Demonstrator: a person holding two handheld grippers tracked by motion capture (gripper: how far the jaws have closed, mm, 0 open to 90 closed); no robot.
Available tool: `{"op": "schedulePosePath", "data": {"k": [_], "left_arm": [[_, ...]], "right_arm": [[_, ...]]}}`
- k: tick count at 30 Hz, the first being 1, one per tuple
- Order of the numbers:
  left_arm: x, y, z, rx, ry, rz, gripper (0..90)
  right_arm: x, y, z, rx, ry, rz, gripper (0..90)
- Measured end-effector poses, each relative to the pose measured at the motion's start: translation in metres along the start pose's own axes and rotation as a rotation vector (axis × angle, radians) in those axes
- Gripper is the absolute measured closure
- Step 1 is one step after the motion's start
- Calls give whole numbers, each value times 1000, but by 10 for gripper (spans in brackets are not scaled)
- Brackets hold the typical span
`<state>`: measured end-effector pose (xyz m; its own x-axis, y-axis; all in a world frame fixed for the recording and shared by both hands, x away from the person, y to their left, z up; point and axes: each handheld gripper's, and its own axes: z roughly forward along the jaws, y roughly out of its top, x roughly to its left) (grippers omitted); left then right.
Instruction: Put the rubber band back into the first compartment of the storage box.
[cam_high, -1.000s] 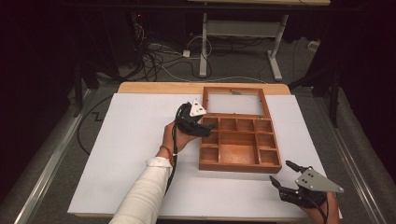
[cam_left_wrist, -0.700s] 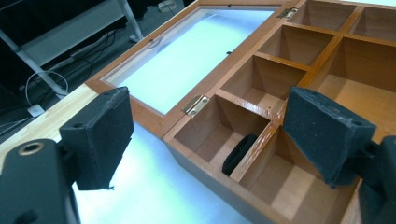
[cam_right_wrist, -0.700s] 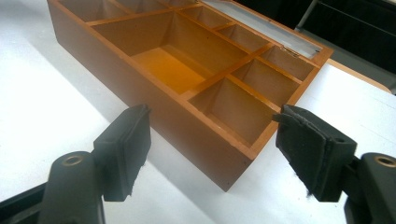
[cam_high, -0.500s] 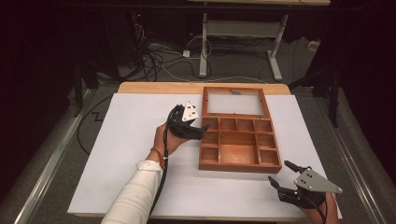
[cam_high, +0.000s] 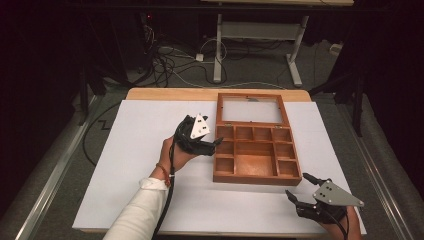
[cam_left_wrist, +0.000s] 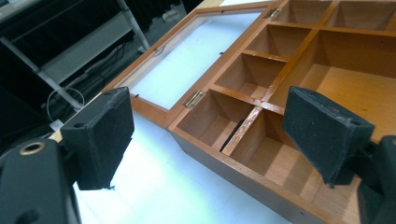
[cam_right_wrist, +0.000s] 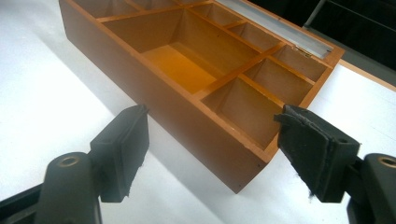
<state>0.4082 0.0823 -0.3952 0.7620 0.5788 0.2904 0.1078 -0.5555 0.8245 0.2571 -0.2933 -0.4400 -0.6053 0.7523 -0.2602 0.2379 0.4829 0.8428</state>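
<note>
The wooden compartment box (cam_high: 256, 154) lies on the white worktop (cam_high: 125, 160) right of centre, its glazed lid (cam_high: 250, 109) folded flat open on the far side and its compartments bare. The left tongs (cam_high: 215, 144) hover at the box's left wall near the hinged corner, jaws spread wide apart and gripping nothing. The right tongs (cam_high: 296, 196) sit low over the worktop just off the box's near right corner, jaws likewise apart and unloaded.
</note>
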Motion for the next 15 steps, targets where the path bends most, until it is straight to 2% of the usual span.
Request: {"op": "schedulePosePath", "data": {"k": [4, 9, 15], "left_arm": [[-2, -2, -6, -19, -1, 2, 164], [-5, -5, -11, -20, 9, 17, 164], [-7, -11, -17, -30, 8, 11, 162]], "right_arm": [[1, 1, 0, -3, -3, -1, 254], [2, 2, -1, -12, -10, -1, 254], [2, 2, -1, -18, -8, -1, 255]]}}
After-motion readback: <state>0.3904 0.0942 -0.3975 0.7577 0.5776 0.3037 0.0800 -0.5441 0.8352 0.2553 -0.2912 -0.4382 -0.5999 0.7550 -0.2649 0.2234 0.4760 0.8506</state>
